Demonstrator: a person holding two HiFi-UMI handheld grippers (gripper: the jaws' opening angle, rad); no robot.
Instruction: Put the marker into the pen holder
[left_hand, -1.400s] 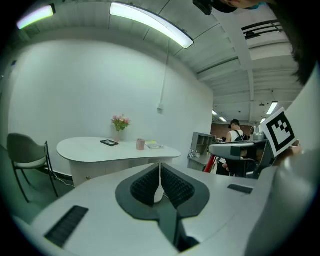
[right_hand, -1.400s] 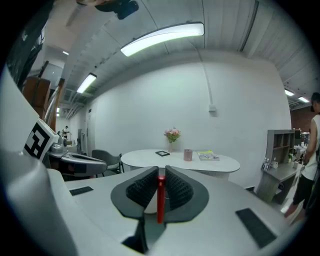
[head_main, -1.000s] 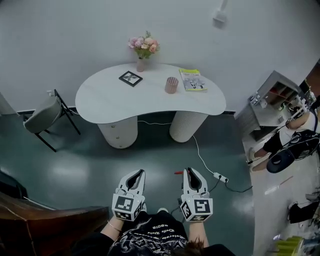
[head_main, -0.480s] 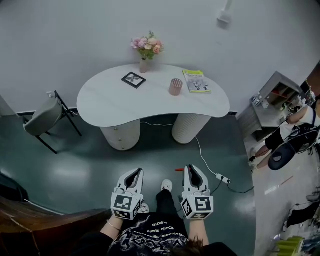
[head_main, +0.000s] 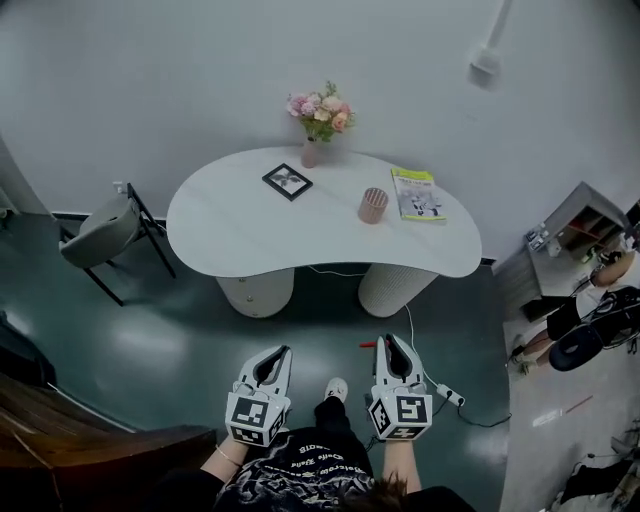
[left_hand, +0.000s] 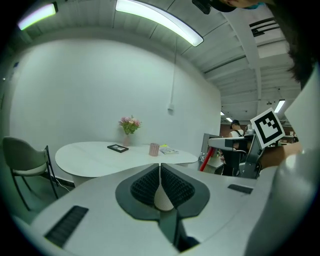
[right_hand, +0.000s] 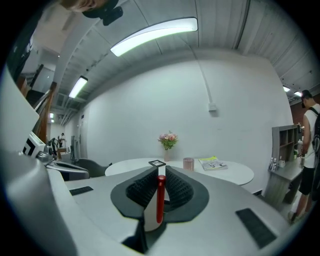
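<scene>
The red marker (right_hand: 160, 197) stands upright between the pads of my right gripper (right_hand: 161, 172), which is shut on it. In the head view its red end (head_main: 366, 345) pokes out to the left of the right gripper (head_main: 392, 348). The pink ribbed pen holder (head_main: 373, 205) stands on the white kidney-shaped table (head_main: 250, 230), far ahead of both grippers; it also shows as a small pen holder (right_hand: 188, 163) beyond the marker. My left gripper (head_main: 272, 362) is held level beside the right one, with its jaws shut and nothing between them.
On the table are a vase of flowers (head_main: 318, 115), a black picture frame (head_main: 287, 181) and a booklet (head_main: 416, 193). A grey chair (head_main: 100, 232) stands left of the table. A power strip (head_main: 447, 395) with its cable lies on the floor at the right. A shelf (head_main: 575, 235) and a person (head_main: 590, 300) are at the far right.
The table and chair have shifted lower and to the right in the head view and look nearer. Both grippers have kept their pose, the marker still in the right one.
</scene>
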